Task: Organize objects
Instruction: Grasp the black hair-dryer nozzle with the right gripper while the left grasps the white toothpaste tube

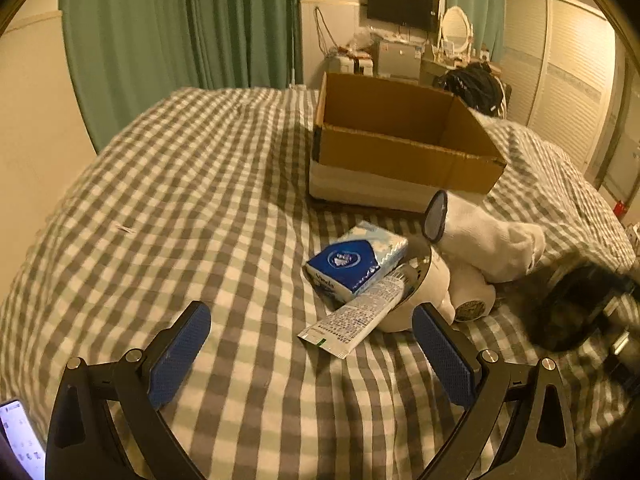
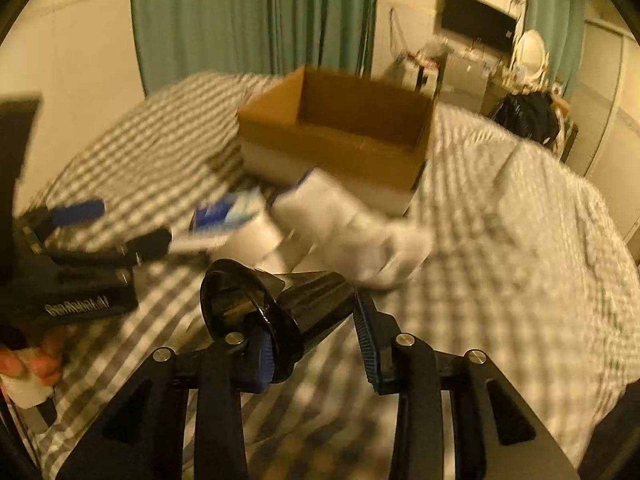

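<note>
An open cardboard box (image 1: pixel 404 140) stands on the checked bed (image 1: pixel 200 184); it also shows in the right wrist view (image 2: pixel 340 136). In front of it lie a blue tissue pack (image 1: pixel 356 264), a white tube (image 1: pixel 356 320), a white hair dryer (image 1: pixel 432 292) and a white sock (image 1: pixel 492 240). My left gripper (image 1: pixel 312 344) is open and empty, just short of the tube. My right gripper (image 2: pixel 316 344) is shut on a glossy black nozzle (image 2: pixel 280 304) and holds it above the bed, near the sock (image 2: pixel 352 228). It appears blurred in the left wrist view (image 1: pixel 580 308).
Green curtains (image 1: pixel 180 28) hang behind the bed. A desk with a monitor (image 1: pixel 402 4), a mirror and clutter stands beyond the box. A black bag (image 1: pixel 476 86) sits right of the box. White closet doors (image 1: pixel 560 80) line the right wall.
</note>
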A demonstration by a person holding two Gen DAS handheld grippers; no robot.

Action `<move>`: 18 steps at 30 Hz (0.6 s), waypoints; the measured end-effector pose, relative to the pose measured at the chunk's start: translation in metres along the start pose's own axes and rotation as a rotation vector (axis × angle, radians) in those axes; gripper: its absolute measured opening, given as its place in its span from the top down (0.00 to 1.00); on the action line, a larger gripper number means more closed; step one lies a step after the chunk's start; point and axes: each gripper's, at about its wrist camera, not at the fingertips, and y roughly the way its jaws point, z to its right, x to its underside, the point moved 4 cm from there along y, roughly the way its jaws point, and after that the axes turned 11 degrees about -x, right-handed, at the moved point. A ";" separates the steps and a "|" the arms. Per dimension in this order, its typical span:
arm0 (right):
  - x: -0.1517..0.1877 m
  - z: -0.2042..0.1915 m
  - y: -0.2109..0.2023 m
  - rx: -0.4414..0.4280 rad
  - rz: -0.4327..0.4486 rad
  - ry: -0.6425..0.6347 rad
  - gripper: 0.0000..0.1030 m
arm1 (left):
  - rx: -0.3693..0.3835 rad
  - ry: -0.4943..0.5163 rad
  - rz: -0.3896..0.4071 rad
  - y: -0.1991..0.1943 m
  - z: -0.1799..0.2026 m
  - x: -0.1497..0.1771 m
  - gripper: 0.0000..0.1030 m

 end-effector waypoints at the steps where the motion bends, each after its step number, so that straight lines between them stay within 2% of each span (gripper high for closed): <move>1: -0.006 0.004 -0.005 0.007 0.020 -0.001 0.67 | -0.007 0.011 -0.016 0.005 0.001 0.001 0.01; 5: -0.025 0.020 -0.012 0.020 0.057 0.005 0.67 | -0.030 0.060 -0.045 0.018 0.009 0.002 0.01; 8: -0.026 0.030 -0.008 0.001 0.058 0.036 0.67 | -0.024 0.104 -0.049 0.023 0.017 -0.002 0.11; 11: -0.025 0.035 0.000 -0.031 0.043 0.058 0.67 | 0.007 0.184 -0.077 0.032 0.031 -0.003 0.27; 13: -0.019 0.037 0.001 -0.046 0.036 0.063 0.67 | 0.036 0.236 -0.098 0.034 0.040 0.001 0.42; 14: -0.018 0.038 0.002 -0.052 0.035 0.067 0.67 | 0.043 0.259 -0.105 0.035 0.044 0.003 0.45; 15: -0.015 0.040 0.002 -0.055 0.036 0.068 0.67 | 0.043 0.276 -0.108 0.036 0.047 0.004 0.52; 16: -0.014 0.041 0.003 -0.063 0.036 0.072 0.67 | 0.040 0.293 -0.111 0.035 0.049 0.007 0.64; 18: -0.011 0.044 0.004 -0.073 0.036 0.081 0.67 | 0.047 0.309 -0.119 0.035 0.053 0.009 0.77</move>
